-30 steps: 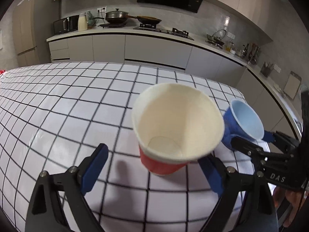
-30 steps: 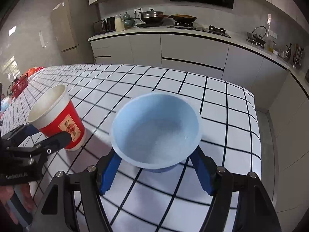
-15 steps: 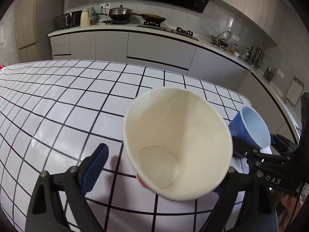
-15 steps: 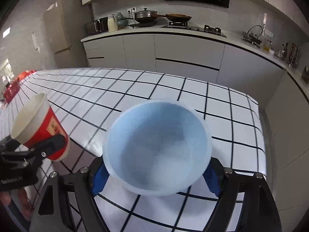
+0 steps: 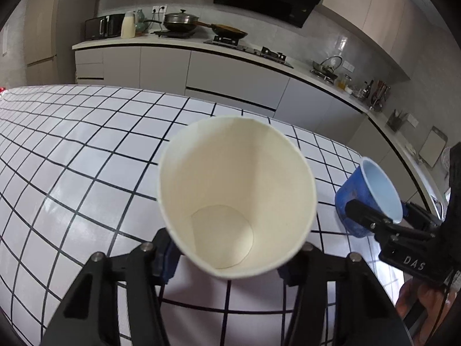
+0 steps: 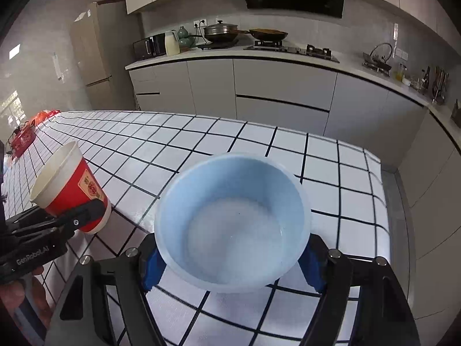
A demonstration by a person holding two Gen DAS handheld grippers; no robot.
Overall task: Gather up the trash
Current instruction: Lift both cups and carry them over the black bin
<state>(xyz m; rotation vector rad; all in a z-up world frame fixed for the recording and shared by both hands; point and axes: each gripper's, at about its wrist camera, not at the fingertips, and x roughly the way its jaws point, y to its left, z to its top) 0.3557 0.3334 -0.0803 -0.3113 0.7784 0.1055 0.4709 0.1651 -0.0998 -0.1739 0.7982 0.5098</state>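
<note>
2 cups held above the checked counter point(image 6: 322, 155)

The left tool point(image 5: 230, 256) gripped the red cup point(image 5: 236, 196); right of it, the right tool point(image 6: 232, 262) clamped the blue cup point(image 6: 233, 222).

My two views evenly lit by soft daylight, window point(image 6: 11, 109) glowing at left, faint glare on backsplash point(image 5: 345, 46), heavy fisheye bending, black vignette corners, near cups slightly soft.

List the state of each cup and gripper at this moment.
Red cup: held, lifted off the table, tilted, empty.
Blue cup: held, lifted, empty.
Left gripper: shut on red cup.
Right gripper: shut on blue cup.
</note>
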